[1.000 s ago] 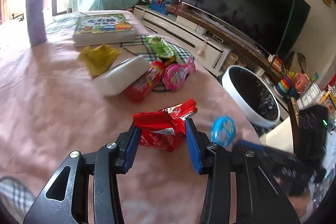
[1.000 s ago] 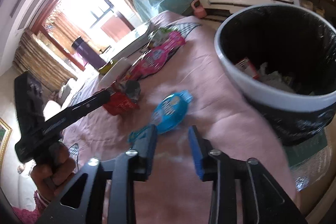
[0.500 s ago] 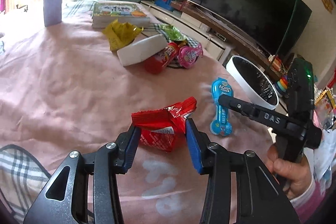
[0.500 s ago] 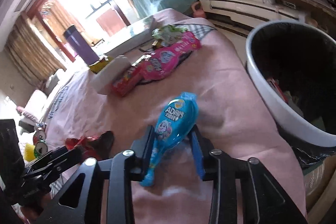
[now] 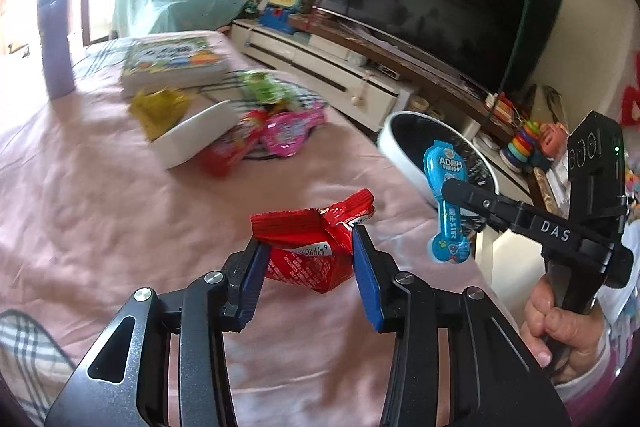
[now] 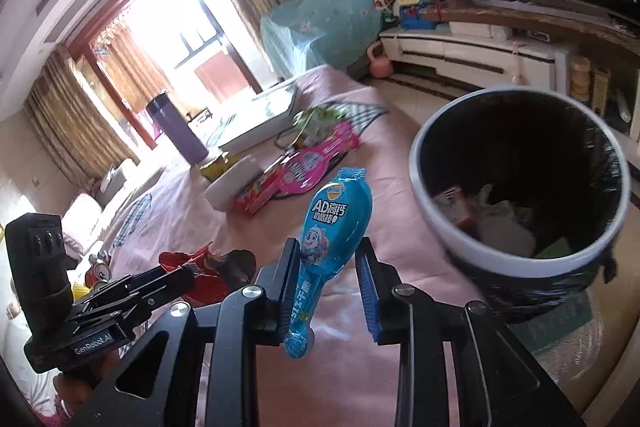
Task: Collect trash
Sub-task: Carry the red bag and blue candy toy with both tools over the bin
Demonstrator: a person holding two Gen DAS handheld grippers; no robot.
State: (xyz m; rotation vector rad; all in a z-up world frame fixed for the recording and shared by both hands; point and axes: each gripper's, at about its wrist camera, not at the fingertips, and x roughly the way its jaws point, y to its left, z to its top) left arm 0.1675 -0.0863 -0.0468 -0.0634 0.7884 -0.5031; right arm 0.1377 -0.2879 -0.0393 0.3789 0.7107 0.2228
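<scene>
Right wrist view, pink-covered desk (image 6: pixel 400 227), bin (image 6: pixel 460 239) beside its edge, right gripper (image 6: pixel 328 279) fingers clasping blue wrapper (image 6: pixel 332 227) raised near bin, left gripper (image 5: pixel 308 267) fingers grasping red wrapper (image 5: pixel 308 247) on desk.

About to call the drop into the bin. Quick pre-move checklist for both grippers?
1. Right gripper holding blue wrapper: ok, lifted clear of the cloth.
2. Wrapper over the bin opening: not ok, short of the rim.
3. Bin has room: ok, only a little trash at the bottom.
4. Left gripper clamped on red wrapper: cannot tell, fingers flank it, contact unclear.
5. Red wrapper lifted: cannot tell.
6. Grippers apart from each other: ok.
</scene>
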